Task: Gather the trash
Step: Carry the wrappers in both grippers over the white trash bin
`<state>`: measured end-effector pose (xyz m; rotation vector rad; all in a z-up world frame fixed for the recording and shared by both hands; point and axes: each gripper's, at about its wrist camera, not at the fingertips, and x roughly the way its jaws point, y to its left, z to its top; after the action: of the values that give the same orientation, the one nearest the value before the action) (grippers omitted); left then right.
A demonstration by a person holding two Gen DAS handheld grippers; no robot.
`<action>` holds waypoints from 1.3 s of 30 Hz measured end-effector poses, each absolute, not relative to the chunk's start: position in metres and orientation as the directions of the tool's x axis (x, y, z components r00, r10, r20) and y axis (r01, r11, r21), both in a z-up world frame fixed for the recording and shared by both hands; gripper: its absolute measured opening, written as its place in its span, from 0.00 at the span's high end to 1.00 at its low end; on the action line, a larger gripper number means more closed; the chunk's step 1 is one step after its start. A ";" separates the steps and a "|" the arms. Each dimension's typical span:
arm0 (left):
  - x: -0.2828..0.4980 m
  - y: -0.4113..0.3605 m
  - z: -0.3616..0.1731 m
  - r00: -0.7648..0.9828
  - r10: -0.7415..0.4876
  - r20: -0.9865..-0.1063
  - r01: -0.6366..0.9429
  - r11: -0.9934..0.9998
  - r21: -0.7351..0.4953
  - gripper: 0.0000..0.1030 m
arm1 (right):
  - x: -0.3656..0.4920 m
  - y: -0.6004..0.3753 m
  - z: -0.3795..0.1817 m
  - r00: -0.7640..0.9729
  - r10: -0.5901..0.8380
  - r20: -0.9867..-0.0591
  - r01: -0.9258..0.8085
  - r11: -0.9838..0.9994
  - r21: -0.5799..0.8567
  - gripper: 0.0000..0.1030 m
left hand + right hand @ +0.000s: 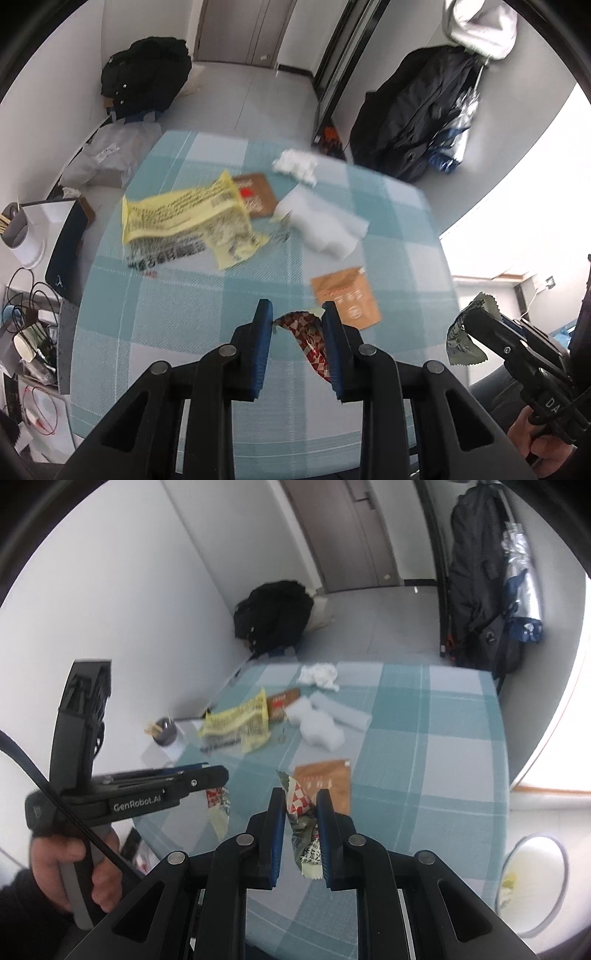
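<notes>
Pinching a red wrapper [312, 341] in left jaws, green wrapper [308, 843] in right, yellow packet [184, 218], orange sachet [347, 297] beyond.

The left gripper [297, 314] points forward and steeply down, its blue-padded jaws drawn close and clamped on a red patterned wrapper [308, 339]. In the right wrist view a bare hand [70, 867] wraps its handle from below, a dark sleeve behind the wrist. The right gripper [301, 801], just to the right of the left one, points down at a gentler slope, jaws nearly together on a crumpled green-grey wrapper [306, 838]. Its holding hand [543, 439] shows only in part.
</notes>
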<state>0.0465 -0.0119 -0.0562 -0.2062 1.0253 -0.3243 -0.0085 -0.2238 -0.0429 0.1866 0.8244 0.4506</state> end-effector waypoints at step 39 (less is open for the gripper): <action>0.072 -0.363 -0.046 0.206 -0.548 -0.811 0.618 0.715 -0.326 0.78 | -0.103 -0.586 -0.028 0.799 -0.002 -0.601 0.310 0.858 0.409 0.85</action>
<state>0.0724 -0.3631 -0.0464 0.0749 1.0953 -0.8130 -0.1025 -0.5857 -0.0276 0.5195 0.6285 -0.1761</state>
